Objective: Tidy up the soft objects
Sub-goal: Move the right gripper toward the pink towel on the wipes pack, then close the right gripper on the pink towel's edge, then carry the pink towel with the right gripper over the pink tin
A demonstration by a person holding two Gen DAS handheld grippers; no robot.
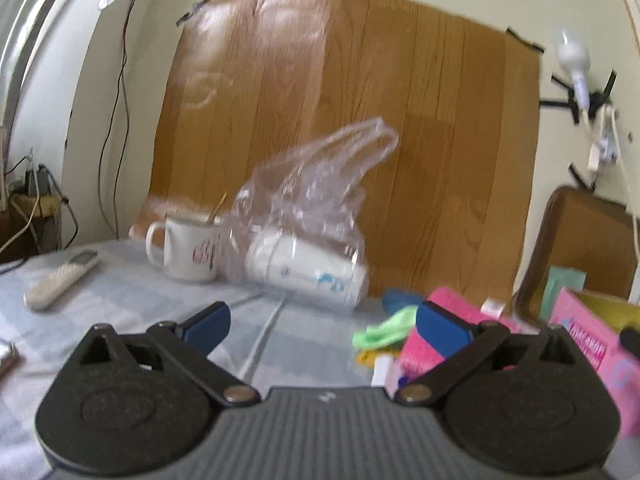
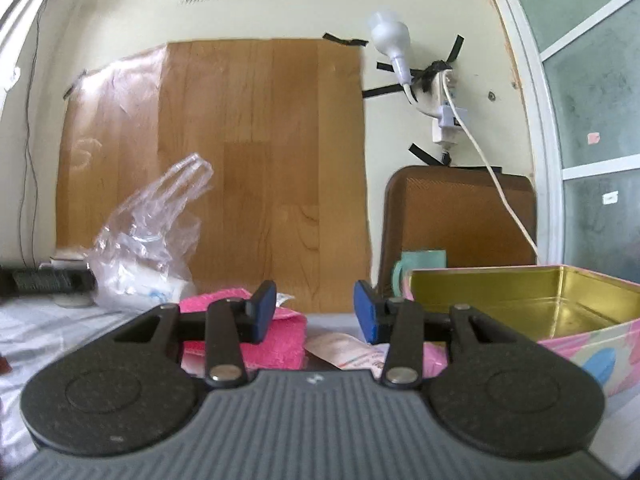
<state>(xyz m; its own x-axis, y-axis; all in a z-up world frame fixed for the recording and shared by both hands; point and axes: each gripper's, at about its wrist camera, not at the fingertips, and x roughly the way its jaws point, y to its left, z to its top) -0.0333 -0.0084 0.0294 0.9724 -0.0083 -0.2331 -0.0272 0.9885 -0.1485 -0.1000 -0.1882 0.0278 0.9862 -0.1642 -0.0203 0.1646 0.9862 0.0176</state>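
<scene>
Two pairs of tongs are in play and neither holds anything. The left tongs (image 1: 322, 322) stand spread wide at the bottom of their frame, with only bare worktop (image 1: 132, 292) between the pads. The right tongs (image 2: 315, 310) stand about half open, empty as well. The soft things lie loose: a pink towel (image 2: 280, 336) low in the middle of the right view, just behind the left pad, and a green cloth (image 1: 384, 330) at lower right of the left view. The tin box (image 2: 520, 300) at right looks empty inside. I judge the sorting hardly begun: towel, cloth and perhaps the plastic bag (image 1: 316, 200) remain to be put away.
</scene>
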